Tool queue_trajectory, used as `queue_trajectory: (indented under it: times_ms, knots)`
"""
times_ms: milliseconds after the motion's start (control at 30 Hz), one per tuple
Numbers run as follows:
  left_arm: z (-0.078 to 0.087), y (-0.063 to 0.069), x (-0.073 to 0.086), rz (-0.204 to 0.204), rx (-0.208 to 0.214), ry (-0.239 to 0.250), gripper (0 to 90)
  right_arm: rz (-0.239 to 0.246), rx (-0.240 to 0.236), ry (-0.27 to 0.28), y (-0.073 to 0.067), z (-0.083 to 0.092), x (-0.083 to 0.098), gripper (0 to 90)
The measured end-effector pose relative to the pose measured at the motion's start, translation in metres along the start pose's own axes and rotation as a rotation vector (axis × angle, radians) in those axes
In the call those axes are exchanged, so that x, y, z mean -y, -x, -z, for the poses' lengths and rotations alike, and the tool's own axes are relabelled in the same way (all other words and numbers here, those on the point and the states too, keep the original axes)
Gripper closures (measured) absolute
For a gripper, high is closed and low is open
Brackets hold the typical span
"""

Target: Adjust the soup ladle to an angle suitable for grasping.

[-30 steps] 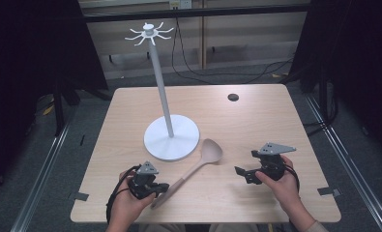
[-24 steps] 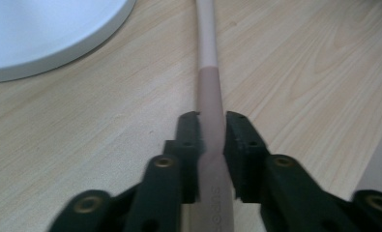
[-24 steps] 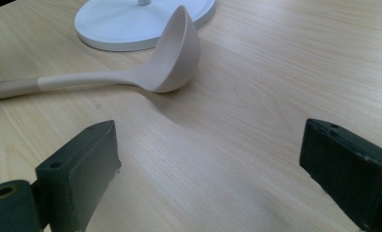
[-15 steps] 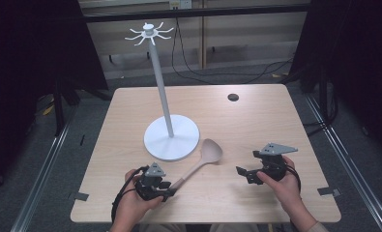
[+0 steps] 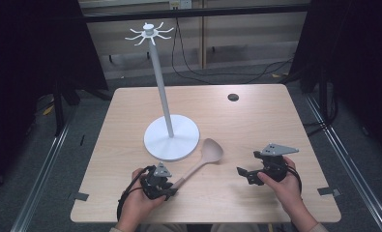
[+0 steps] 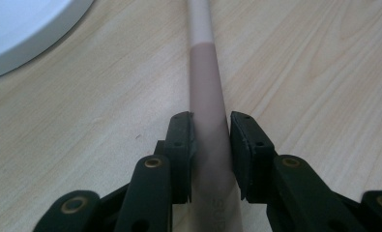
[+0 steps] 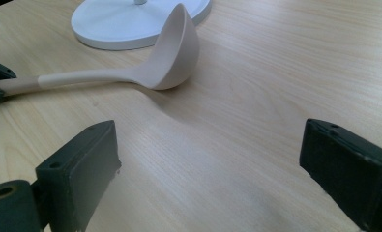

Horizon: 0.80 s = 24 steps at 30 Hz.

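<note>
A beige ladle (image 5: 211, 152) lies on the wooden table (image 5: 261, 125), its bowl next to the white base of a hook stand (image 5: 171, 138). My left gripper (image 5: 172, 186) sits at the front left, with the ladle's handle (image 6: 205, 87) between its black jaws. They have just been closing, and both pads (image 6: 183, 140) now rest against the handle. My right gripper (image 5: 242, 174) hovers at the front right, pointing left toward the ladle's bowl (image 7: 176, 48). Its jaws (image 7: 210, 137) stand wide open with nothing between them.
The stand's thin white pole (image 5: 162, 92) rises to a ring of hooks (image 5: 150, 33) well above the table. A small dark round disc (image 5: 233, 97) sits near the far edge. Cables run across the floor behind the table.
My left hand has shifted slightly to the right along the ladle's handle end. The ladle and my right gripper have stayed where they were.
</note>
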State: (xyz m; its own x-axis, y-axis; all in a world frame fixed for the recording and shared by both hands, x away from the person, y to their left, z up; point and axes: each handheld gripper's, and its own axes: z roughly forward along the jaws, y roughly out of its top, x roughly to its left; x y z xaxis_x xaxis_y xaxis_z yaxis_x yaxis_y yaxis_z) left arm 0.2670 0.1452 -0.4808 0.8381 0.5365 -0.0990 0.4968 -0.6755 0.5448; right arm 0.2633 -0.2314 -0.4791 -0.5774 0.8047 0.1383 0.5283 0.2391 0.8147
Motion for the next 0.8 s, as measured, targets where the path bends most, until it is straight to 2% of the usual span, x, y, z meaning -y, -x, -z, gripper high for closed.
queue_trajectory:
  times_ms: [33,67,100,133,167,200,233,267,300,400,433,467,500,533,633,667,700,767,800]
  knots:
    - [-0.001,0.0,-0.001,-0.01,-0.001,0.0,70.6,-0.002,0.002,-0.001,0.0,0.001,0.0,6.5]
    - [-0.002,0.001,-0.002,0.011,-0.002,0.012,70.6,-0.003,0.004,-0.001,0.0,0.001,0.001,6.5]
    - [-0.002,0.0,-0.003,-0.012,-0.001,-0.001,70.6,0.001,0.003,0.0,0.001,0.002,0.001,6.5]
    - [-0.003,0.0,-0.004,-0.003,0.002,0.01,70.6,-0.004,0.007,0.001,0.001,0.003,0.002,6.4]
    - [-0.003,-0.002,-0.005,-0.028,0.005,-0.01,70.6,-0.01,0.011,0.001,0.002,0.005,0.003,6.5]
    - [-0.005,0.001,-0.006,0.003,0.005,0.019,70.6,-0.007,0.013,0.003,0.002,0.006,0.004,6.5]
    - [-0.004,-0.001,-0.008,-0.043,0.0,-0.01,70.6,-0.007,0.013,0.003,0.002,0.006,0.004,6.5]
    - [-0.006,0.0,-0.01,-0.03,0.001,0.003,70.6,-0.012,0.019,0.004,0.003,0.008,0.005,6.5]
    - [-0.008,0.0,-0.012,-0.052,0.004,-0.007,70.6,-0.015,0.021,0.003,0.003,0.009,0.006,6.5]
    - [-0.012,0.001,-0.018,-0.058,0.009,-0.002,70.6,-0.029,0.036,0.006,0.006,0.017,0.01,6.4]
    - [-0.013,0.002,-0.02,-0.071,0.008,-0.011,70.6,-0.029,0.036,0.006,0.006,0.017,0.01,6.4]
    - [-0.017,0.005,-0.022,-0.037,0.013,0.023,70.6,-0.031,0.041,0.008,0.007,0.019,0.012,6.5]
    - [-0.016,0.003,-0.025,-0.085,0.018,-0.011,70.6,-0.031,0.044,0.012,0.009,0.021,0.013,6.5]
    - [-0.02,0.006,-0.027,-0.058,0.021,0.018,70.5,-0.035,0.047,0.011,0.01,0.023,0.014,6.5]
    - [-0.024,0.005,-0.034,-0.109,0.043,-0.008,70.5,-0.052,0.06,0.014,0.012,0.028,0.019,6.5]
    - [-0.027,0.008,-0.036,-0.077,0.043,0.018,70.6,-0.056,0.066,0.014,0.012,0.03,0.02,6.5]
    - [-0.027,0.007,-0.039,-0.122,0.046,-0.011,70.5,-0.057,0.07,0.013,0.013,0.032,0.022,6.5]
    - [-0.031,0.009,-0.044,-0.128,0.053,-0.003,70.6,-0.061,0.077,0.016,0.014,0.036,0.025,6.5]
    - [-0.033,0.009,-0.047,-0.144,0.056,-0.01,70.5,-0.066,0.083,0.016,0.014,0.038,0.026,6.4]
